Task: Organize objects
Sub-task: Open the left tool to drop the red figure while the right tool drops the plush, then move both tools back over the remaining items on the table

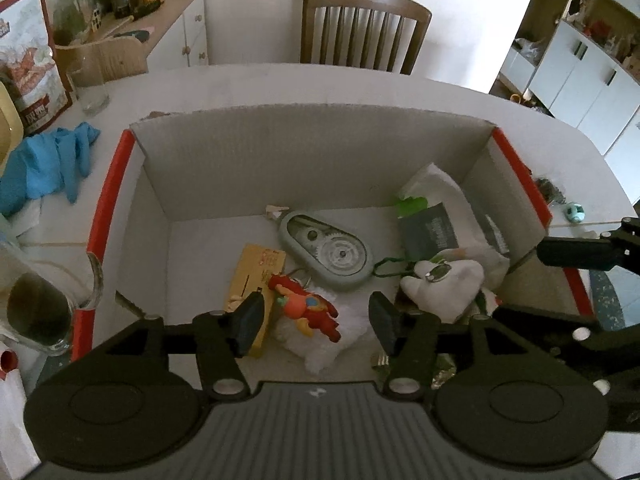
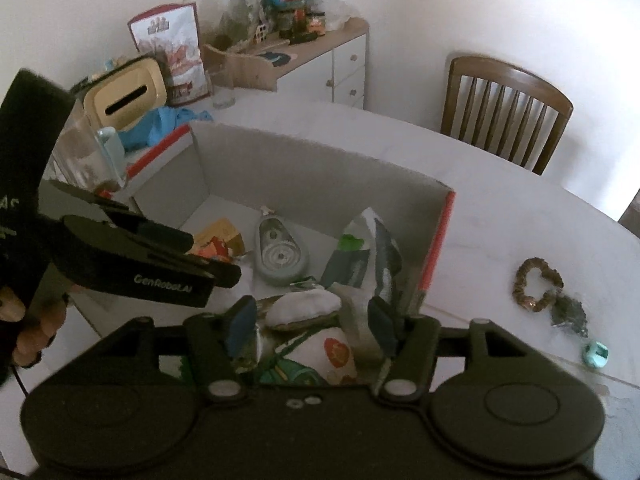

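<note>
An open cardboard box (image 1: 312,152) with red edges stands on the white table. Inside lie a grey correction-tape dispenser (image 1: 328,250), a yellow card (image 1: 256,268), a red and orange toy figure (image 1: 308,306) on white fluff, a white pouch (image 1: 444,284) and a folded plastic bag (image 1: 436,200). My left gripper (image 1: 316,320) hangs open just above the toy, its pads clear of it. Over the box's near right corner, my right gripper (image 2: 312,328) is open, with the white pouch (image 2: 304,306) below it. A brown scrunchie (image 2: 538,284) and a small teal object (image 2: 596,354) lie on the table outside the box.
A drinking glass (image 1: 48,304) stands close to the box's left edge, with a blue cloth (image 1: 48,164) behind it. A second glass (image 1: 90,88), a snack bag (image 1: 28,64) and a yellow tissue box (image 2: 124,96) sit further back. A wooden chair (image 1: 362,28) faces the far edge.
</note>
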Demonstrator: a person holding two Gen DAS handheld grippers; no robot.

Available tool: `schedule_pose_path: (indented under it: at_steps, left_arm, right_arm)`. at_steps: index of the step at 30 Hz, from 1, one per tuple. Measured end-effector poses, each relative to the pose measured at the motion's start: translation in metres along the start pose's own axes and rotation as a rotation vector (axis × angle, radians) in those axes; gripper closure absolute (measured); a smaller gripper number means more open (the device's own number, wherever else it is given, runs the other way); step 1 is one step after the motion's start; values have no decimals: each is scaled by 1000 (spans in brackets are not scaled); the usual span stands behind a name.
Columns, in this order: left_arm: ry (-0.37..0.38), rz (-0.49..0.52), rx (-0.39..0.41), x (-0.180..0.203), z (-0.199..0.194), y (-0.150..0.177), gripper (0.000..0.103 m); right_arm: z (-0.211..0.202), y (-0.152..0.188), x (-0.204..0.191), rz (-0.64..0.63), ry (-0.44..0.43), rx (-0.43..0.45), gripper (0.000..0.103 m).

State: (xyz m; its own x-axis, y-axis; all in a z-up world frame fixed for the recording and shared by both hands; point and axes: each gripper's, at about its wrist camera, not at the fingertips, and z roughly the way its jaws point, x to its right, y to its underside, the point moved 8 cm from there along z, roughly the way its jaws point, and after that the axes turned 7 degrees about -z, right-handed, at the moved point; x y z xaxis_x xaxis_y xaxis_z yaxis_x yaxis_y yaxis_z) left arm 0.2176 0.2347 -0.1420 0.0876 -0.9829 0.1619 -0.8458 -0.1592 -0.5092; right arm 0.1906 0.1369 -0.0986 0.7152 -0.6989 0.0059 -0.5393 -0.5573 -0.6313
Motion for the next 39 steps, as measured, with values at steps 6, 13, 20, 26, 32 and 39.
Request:
schedule_pose_path:
  at_steps: [6, 13, 20, 26, 32, 39]
  left_arm:
    - [2, -6, 33, 5, -16, 1, 46]
    - [14, -9, 82, 17, -40, 4, 32]
    - [34, 4, 120, 39, -61, 8, 32]
    - [55, 25, 159, 69, -77, 11, 25]
    - [80, 22, 173, 100, -84, 14, 20]
    - [83, 28, 172, 136, -80, 14, 19]
  right_arm:
    - [-21, 3, 9, 33, -11, 34, 35]
    - [-47, 11, 19, 64, -28, 75, 33]
    - [-71, 20, 31, 96, -29, 107, 25]
    - [-90, 36, 50, 125, -9, 127, 15]
    - [-109, 58, 82, 181, 21, 143, 11]
    - [-128, 85, 122, 226, 85, 158, 6]
